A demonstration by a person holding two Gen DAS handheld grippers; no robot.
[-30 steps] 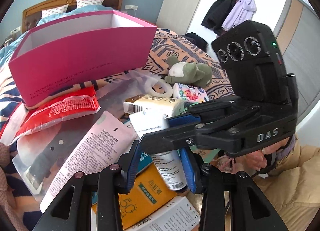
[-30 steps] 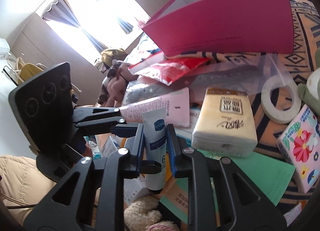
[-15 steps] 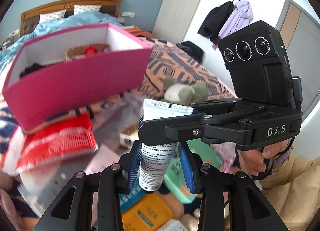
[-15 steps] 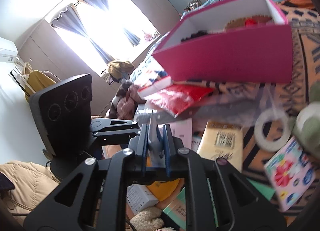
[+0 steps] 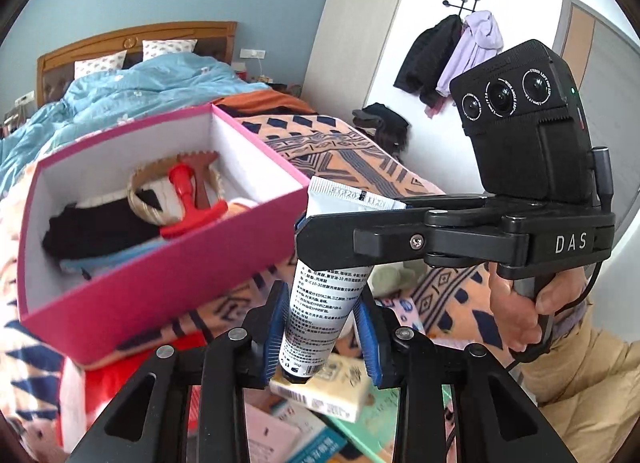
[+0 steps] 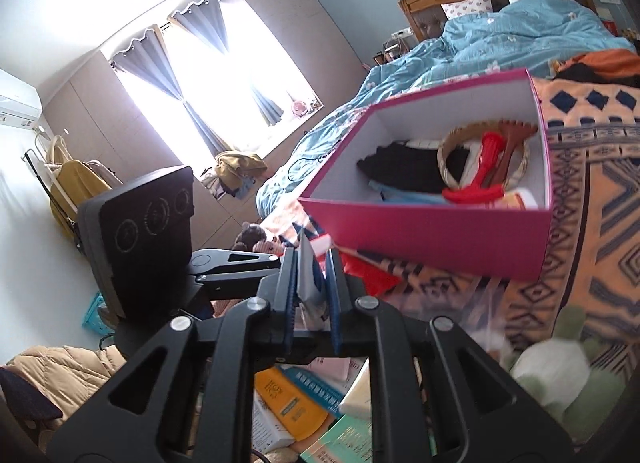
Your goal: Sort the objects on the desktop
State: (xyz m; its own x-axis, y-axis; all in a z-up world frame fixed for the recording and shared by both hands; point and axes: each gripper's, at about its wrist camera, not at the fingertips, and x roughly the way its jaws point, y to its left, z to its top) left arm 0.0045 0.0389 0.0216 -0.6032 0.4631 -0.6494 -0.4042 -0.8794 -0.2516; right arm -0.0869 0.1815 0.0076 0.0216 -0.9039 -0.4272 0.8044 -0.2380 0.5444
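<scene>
Both pairs of jaws are closed on the same white tube (image 5: 320,295): the left gripper (image 5: 322,331) pinches its lower body between blue-padded jaws, cap end down, while the right gripper (image 5: 340,231) reaches in from the right and clamps the tube just below its flat crimped end, which sticks up above the black jaw. In the right wrist view the right gripper (image 6: 311,295) shows the tube (image 6: 308,275) edge-on as a thin pale wedge between its narrow-set blue pads, with the left gripper (image 6: 240,263) coming in from the left and touching the same tube. The tube is held upright in the air, above the clutter and in front of the near wall of a pink box (image 5: 160,275). That box is open at the top, white inside, and holds dark cloth, a woven ring (image 5: 140,203), a red T-shaped tool (image 5: 188,203) and a brown comb-like piece. Under the jaws lie a cream tissue pack (image 5: 332,387), an orange packet (image 6: 288,403), a green sheet and printed leaflets, partly blurred. A green and white plush toy (image 6: 560,375) sits at the lower right of the right wrist view. All of this rests on an orange patterned blanket (image 6: 592,223), with a blue quilt (image 5: 120,95) and a wooden headboard beyond.
</scene>
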